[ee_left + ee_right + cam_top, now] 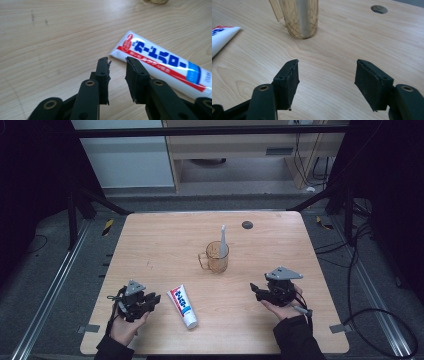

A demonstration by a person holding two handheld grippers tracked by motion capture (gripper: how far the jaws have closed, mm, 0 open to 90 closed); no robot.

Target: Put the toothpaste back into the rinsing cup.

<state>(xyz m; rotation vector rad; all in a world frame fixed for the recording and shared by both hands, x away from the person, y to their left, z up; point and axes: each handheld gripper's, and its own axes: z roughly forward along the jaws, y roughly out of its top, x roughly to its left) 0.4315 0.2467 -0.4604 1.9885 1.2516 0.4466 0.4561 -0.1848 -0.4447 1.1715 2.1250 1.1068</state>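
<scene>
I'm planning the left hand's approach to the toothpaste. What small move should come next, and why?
Probably ease the left tongs forward and a little to the right, over the flat end of the toothpaste tube. The jaws stand slightly apart and hold nothing, and the tube lies flat on the table just ahead of them, untouched. They may need to open wider first.

Overhead forward-down — two close tabletop views

The left claw [154,299] sits low near the desk's front left corner, held in a hand [125,327], jaws a narrow gap apart. The right claw [255,289], near the front right, gapes wide, empty.
</scene>
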